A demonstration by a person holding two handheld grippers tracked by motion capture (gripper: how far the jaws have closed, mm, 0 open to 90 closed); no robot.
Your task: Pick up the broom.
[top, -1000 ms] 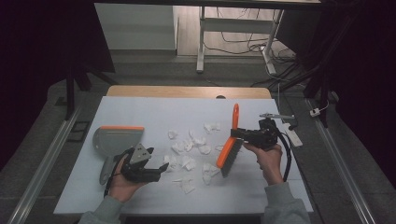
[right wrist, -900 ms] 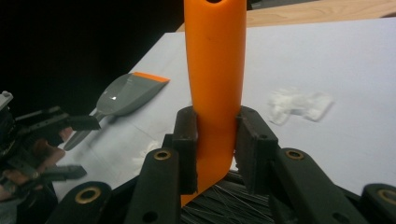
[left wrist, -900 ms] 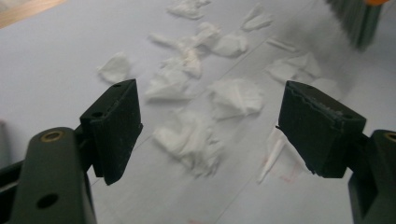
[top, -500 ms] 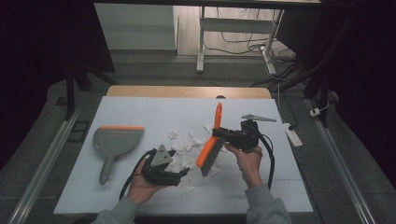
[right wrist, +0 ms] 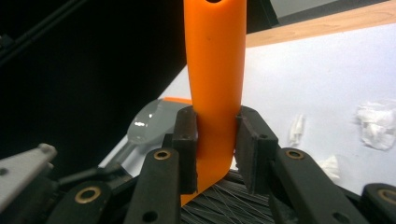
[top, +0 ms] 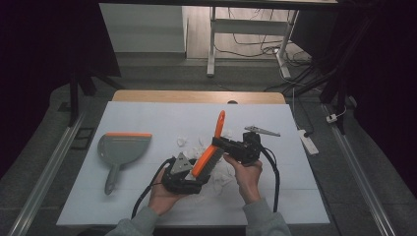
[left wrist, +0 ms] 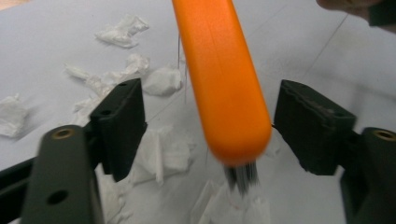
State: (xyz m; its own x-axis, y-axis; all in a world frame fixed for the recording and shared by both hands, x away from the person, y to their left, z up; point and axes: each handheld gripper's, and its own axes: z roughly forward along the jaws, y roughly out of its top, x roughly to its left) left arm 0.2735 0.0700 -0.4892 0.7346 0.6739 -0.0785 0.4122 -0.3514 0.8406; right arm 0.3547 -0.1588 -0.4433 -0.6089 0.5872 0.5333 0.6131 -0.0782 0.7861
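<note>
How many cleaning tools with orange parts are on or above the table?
2. The brush is held in the right tongs, above the paper scraps at the table's middle. The dustpan lies flat on the left side, apart from both hands.

No readable text, label or number shows anywhere.

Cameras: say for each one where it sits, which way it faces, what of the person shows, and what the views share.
High view: above the person's side, facing forward and down on the table; both hands, sleeves, left gripper and right gripper show.
Left gripper view: on the left gripper, looking at paper scraps; open fingers flank the brush.
Right gripper view: on the right gripper, facing the dustpan; fingers clamp the brush.
Shared: brush and scraps in all three views.
</note>
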